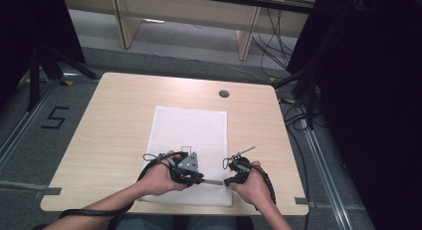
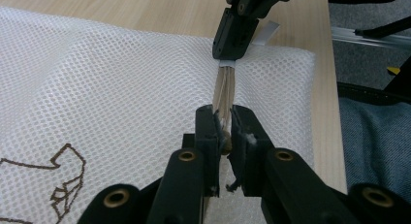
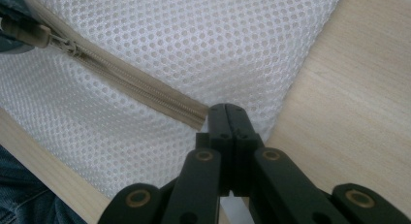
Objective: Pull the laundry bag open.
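Over the mesh bag [image 1: 191, 135] – both claws pinch its zipper [image 3: 140, 90].

Mesh bag [image 2: 121, 88] cut off by the left and bottom edges in the left gripper view. Brown printed mark [image 2: 63, 180] cropped at the lower left, unreadable. Zipper end [image 3: 201, 112] hidden inside the closed jaws of the right gripper [image 3: 227, 118]. Zipper pull [image 3: 29, 32] cropped at the left edge.

Probably lab: tripods [image 1: 42, 65], floor markings [image 1: 53, 117]
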A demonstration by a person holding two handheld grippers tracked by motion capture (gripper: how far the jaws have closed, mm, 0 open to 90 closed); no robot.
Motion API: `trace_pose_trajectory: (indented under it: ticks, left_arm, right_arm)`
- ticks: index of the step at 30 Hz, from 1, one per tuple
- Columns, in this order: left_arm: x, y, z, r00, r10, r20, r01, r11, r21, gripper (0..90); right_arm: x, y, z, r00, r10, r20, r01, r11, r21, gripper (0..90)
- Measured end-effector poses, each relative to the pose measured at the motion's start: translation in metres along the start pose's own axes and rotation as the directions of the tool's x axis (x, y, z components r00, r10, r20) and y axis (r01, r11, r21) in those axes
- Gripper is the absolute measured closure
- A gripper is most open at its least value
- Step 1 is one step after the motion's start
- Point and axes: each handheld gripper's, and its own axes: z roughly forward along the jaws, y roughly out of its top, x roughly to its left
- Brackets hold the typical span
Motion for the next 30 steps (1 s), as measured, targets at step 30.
trace_pose_trajectory:
  ticks: [30]
  left_arm:
    - [0.005,-0.005,-0.012,0.9999,-0.014,0.000,0.014,0.9999,0.006,81.9]
  right_arm:
    - [-0.001,0.000,0.000,1.0000,0.001,0.000,-0.001,1.000,-0.001,90.0]
